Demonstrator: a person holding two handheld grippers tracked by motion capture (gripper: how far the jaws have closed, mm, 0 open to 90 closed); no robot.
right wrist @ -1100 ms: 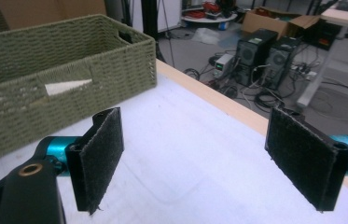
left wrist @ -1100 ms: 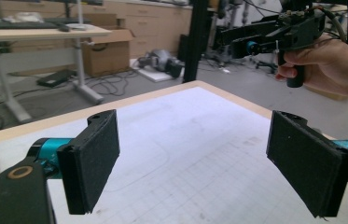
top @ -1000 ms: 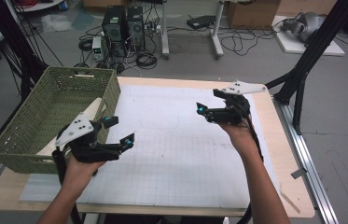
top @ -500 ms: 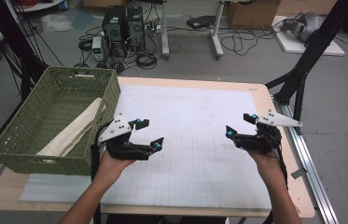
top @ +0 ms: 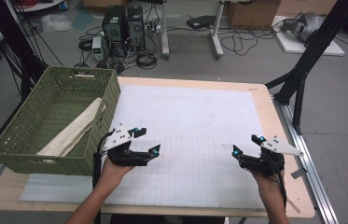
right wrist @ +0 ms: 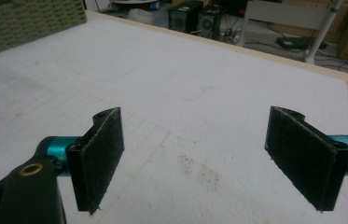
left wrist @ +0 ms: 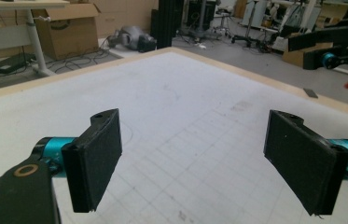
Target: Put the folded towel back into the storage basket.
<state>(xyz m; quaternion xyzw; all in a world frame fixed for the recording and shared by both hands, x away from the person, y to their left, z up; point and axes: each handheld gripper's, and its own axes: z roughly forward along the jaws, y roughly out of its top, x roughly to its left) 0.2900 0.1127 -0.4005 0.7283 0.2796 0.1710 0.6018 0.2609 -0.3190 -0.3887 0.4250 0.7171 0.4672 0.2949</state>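
My left gripper [top: 147, 141] hovers low over the white gridded mat [top: 185, 121], just right of the green basket [top: 22, 140]. Its jaws stand wide apart with nothing between them, as its own view [left wrist: 192, 163] confirms. My right gripper [top: 246, 144] sits near the mat's front right corner, also open and empty [right wrist: 195, 161]. The right gripper appears far off at the upper right of the left gripper view [left wrist: 335, 51]. A folded beige cloth [top: 76, 128] lies inside the basket, leaning toward its right wall.
The wooden table [top: 281, 126] ends close to the right of my right gripper, with a metal rail [top: 309, 163] beyond it. Computer towers [top: 122, 23], cables and a black frame leg [top: 309, 56] stand on the floor behind the table.
Both hands have drawn back toward the front edge. The left gripper moved right, away from the basket; the right gripper moved right and nearer. Both stayed open and empty.
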